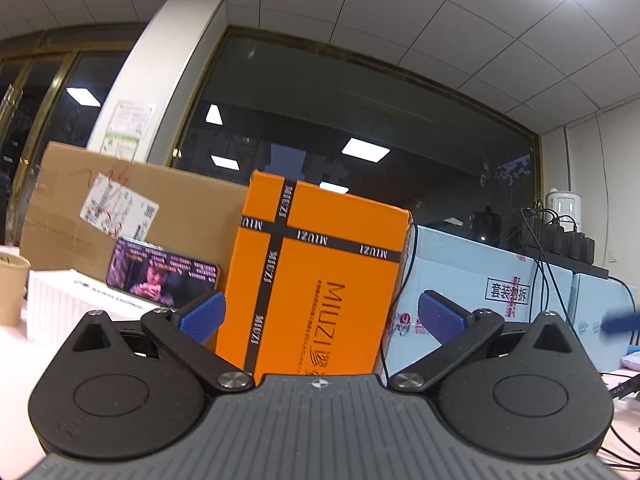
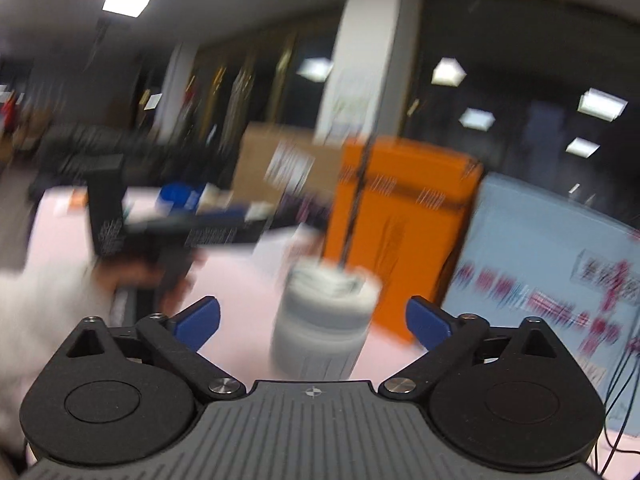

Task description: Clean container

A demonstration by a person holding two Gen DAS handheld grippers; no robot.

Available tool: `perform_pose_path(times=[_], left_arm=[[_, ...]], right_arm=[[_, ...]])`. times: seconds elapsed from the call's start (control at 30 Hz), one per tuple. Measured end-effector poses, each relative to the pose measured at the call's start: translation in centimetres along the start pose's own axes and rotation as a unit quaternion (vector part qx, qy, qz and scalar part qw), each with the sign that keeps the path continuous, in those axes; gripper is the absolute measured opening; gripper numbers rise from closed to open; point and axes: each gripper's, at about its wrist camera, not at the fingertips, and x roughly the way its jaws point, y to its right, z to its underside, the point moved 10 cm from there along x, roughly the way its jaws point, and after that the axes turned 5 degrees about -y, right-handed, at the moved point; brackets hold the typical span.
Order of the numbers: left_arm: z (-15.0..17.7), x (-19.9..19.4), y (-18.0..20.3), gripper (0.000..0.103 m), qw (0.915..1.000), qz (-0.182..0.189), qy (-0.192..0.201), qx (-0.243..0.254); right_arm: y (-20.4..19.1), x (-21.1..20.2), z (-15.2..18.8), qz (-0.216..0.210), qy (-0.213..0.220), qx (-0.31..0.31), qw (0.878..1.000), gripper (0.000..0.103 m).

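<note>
In the right wrist view a pale grey, ribbed cylindrical container stands upright on the pink tabletop, smeared by motion blur. My right gripper is open, its blue pads on either side of the container and apart from it. My left gripper is open with nothing between its blue pads and points at an orange box. The right wrist view also shows the left gripper as a dark blur at the left, held by a hand in a white sleeve.
An orange box, a brown cardboard box and light blue cartons line the back of the table. A phone leans on a white box. A paper cup stands far left. Chargers with cables sit at right.
</note>
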Motion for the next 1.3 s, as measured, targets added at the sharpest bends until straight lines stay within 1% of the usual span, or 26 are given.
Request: perform_pose_path(times=[0.03, 0.07, 0.1, 0.13, 0.2, 0.27, 0.33, 0.43, 0.5, 0.53, 0.63, 0.7, 0.83, 0.9, 1.03, 1.17, 1.3], left_arm=[[-0.1, -0.2, 0.0, 0.103, 1.0, -0.002, 0.003, 0.001], [-0.1, -0.3, 0.1, 0.103, 1.0, -0.003, 0.005, 0.002], [-0.1, -0.4, 0.1, 0.103, 1.0, -0.003, 0.006, 0.003], [-0.1, -0.5, 0.2, 0.103, 1.0, -0.004, 0.007, 0.005], [-0.1, -0.6, 0.1, 0.103, 0.9998, -0.012, 0.011, 0.009], [0.0, -0.9, -0.2, 0.103, 0.9995, -0.023, 0.015, 0.012], [0.3, -1.0, -0.6, 0.103, 0.9992, -0.035, 0.017, 0.011], [0.7, -1.2, -1.6, 0.103, 0.9981, -0.058, 0.018, 0.008], [1.0, -0.9, -2.2, 0.103, 0.9973, -0.072, 0.014, 0.004], [1.1, -0.8, -2.4, 0.103, 0.997, -0.077, 0.012, 0.004], [1.6, -0.2, -2.7, 0.103, 0.9956, -0.092, 0.006, 0.016], [2.0, 0.2, -2.4, 0.103, 0.9948, -0.096, 0.003, 0.032], [2.9, 0.7, -1.6, 0.103, 0.9932, -0.096, -0.003, 0.066], [2.9, 0.7, -1.4, 0.103, 0.9931, -0.094, -0.003, 0.071], [2.9, 0.8, -1.8, 0.103, 0.9929, -0.098, -0.004, 0.066], [3.1, 1.0, -1.9, 0.103, 0.9922, -0.104, -0.008, 0.067], [3.1, 1.0, -1.9, 0.103, 0.9916, -0.108, -0.009, 0.071]], right_arm=[[0.5, 0.8, -1.2, 0.023, 0.028, 0.013, 0.999, 0.103], [1.0, 0.7, -1.3, 0.048, 0.05, 0.027, 0.997, 0.103], [0.3, 0.6, -3.5, 0.072, 0.073, 0.041, 0.994, 0.103], [-0.7, 0.7, -7.1, 0.093, 0.098, 0.054, 0.989, 0.103], [1.6, 1.0, -9.5, 0.137, 0.144, 0.085, 0.976, 0.103], [5.7, 1.7, -11.3, 0.189, 0.179, 0.113, 0.959, 0.103], [7.4, 2.3, -11.5, 0.242, 0.193, 0.134, 0.942, 0.103], [8.7, 2.9, -10.0, 0.322, 0.198, 0.134, 0.916, 0.103], [9.2, 3.9, -9.4, 0.36, 0.195, 0.123, 0.904, 0.103], [9.6, 4.3, -9.2, 0.372, 0.19, 0.12, 0.901, 0.103], [10.6, 5.7, -8.0, 0.38, 0.163, 0.136, 0.901, 0.103], [10.8, 2.9, -5.6, 0.385, 0.157, 0.146, 0.898, 0.103], [11.3, 3.1, -5.2, 0.387, 0.143, 0.159, 0.897, 0.103], [11.4, 3.4, -5.3, 0.389, 0.135, 0.164, 0.897, 0.103], [11.9, 4.1, -6.9, 0.386, 0.118, 0.171, 0.899, 0.103], [11.4, 3.7, -8.3, 0.387, 0.112, 0.167, 0.9, 0.103], [10.9, 2.1, -11.2, 0.389, 0.107, 0.153, 0.902, 0.103]])
